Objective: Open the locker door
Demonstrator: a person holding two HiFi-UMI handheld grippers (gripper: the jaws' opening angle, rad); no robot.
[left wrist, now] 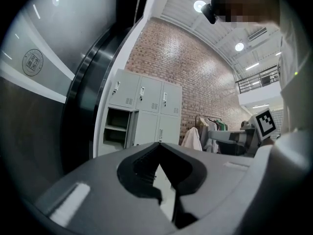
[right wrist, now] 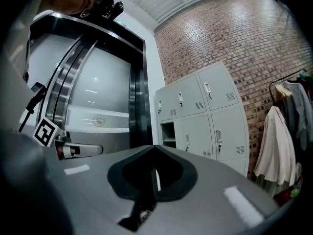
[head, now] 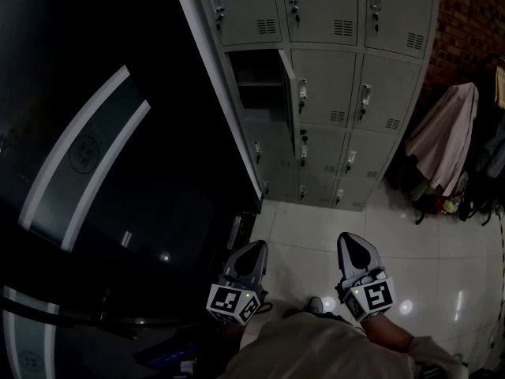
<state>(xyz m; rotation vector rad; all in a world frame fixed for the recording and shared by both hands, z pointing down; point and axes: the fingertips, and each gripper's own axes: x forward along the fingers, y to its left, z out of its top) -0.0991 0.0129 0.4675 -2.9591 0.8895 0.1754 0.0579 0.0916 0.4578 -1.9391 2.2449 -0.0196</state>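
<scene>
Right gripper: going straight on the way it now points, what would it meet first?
The right gripper would probably reach the locker bank, near its open compartment; only floor seems to lie between, though depth is unclear.

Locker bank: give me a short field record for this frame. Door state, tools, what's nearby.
locker bank: grey, three columns against a brick wall
open door: left column, second row down; shelf inside
other visible doors: closed
left tool: shut, empty, low over the tiled floor, apart from the lockers
right tool: shut, empty, likewise
nearby: light garment hanging right of the lockers
</scene>
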